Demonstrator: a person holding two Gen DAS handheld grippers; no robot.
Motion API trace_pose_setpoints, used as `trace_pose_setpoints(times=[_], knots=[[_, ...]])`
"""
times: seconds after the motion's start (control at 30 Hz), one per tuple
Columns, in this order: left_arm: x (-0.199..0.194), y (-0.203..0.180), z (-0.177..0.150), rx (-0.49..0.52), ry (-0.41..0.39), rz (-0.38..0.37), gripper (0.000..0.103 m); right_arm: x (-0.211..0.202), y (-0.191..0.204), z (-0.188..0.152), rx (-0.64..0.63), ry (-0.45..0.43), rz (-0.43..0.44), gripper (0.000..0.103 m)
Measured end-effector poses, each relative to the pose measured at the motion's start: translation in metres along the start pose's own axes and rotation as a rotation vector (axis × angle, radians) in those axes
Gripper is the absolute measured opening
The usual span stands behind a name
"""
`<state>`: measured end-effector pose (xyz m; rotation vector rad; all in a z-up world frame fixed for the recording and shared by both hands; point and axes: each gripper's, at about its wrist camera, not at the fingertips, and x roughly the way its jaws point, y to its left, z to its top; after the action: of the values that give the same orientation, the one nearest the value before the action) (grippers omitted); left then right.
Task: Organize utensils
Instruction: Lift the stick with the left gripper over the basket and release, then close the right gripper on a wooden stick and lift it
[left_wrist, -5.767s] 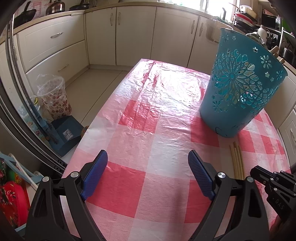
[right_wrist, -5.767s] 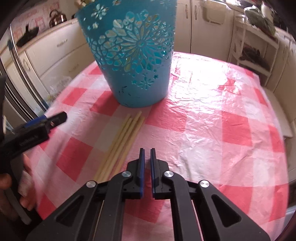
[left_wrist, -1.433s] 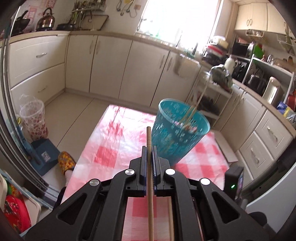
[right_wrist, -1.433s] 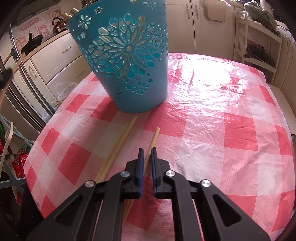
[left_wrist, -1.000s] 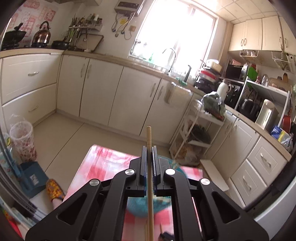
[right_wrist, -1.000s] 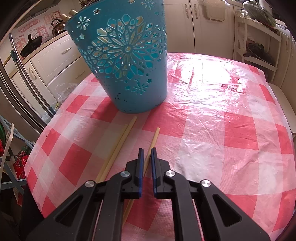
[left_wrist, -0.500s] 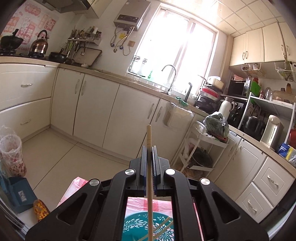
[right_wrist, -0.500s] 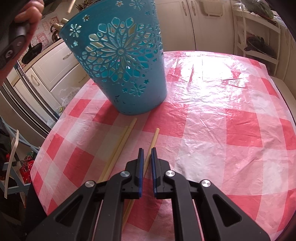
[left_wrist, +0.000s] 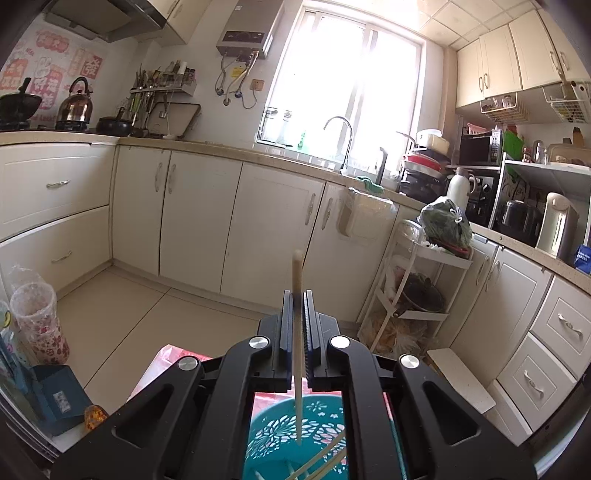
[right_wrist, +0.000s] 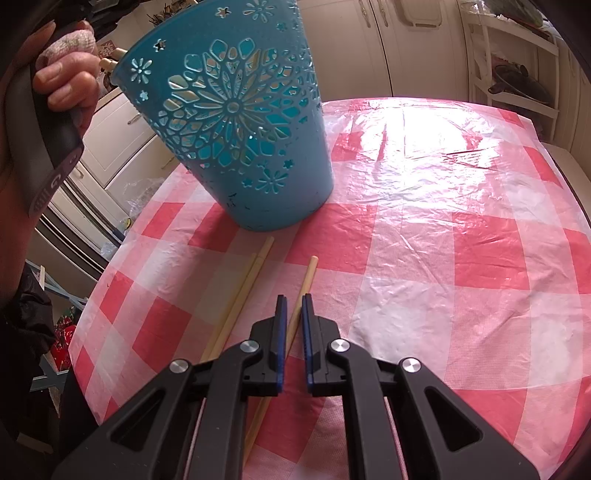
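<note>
Left tool, pressed on a chopstick, is seen at lower centre above the basket; right tool pressed together, empty.

The left wrist camera sits high above the blue basket, looking nearly level across the kitchen toward the far window. The right wrist camera hangs close over the checked tablecloth, tilted steeply down, and shares that basket.

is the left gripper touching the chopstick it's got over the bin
Touching. In the left wrist view the left gripper has its fingers pressed on both sides of the chopstick, which hangs upright over the teal basket.
</note>
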<state>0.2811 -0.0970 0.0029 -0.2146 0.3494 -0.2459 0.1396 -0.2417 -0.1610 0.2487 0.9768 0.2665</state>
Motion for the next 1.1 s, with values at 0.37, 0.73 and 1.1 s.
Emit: trace_pose_setpoints(times=[0.37, 0.73, 1.1], knots=[[-0.020, 0.007, -0.018, 0.085, 0.105, 0.027, 0.023, 0.002, 0.002, 0.001, 0.005, 0.002, 0.007, 0.009], [-0.097, 0.085, -0.067, 0.023, 0.152, 0.219, 0.075, 0.002, 0.020, -0.001, -0.085, 0.008, -0.065, 0.016], [-0.071, 0.115, -0.157, -0.017, 0.406, 0.245, 0.075, 0.002, 0.037, -0.008, -0.196, 0.046, -0.204, 0.009]])
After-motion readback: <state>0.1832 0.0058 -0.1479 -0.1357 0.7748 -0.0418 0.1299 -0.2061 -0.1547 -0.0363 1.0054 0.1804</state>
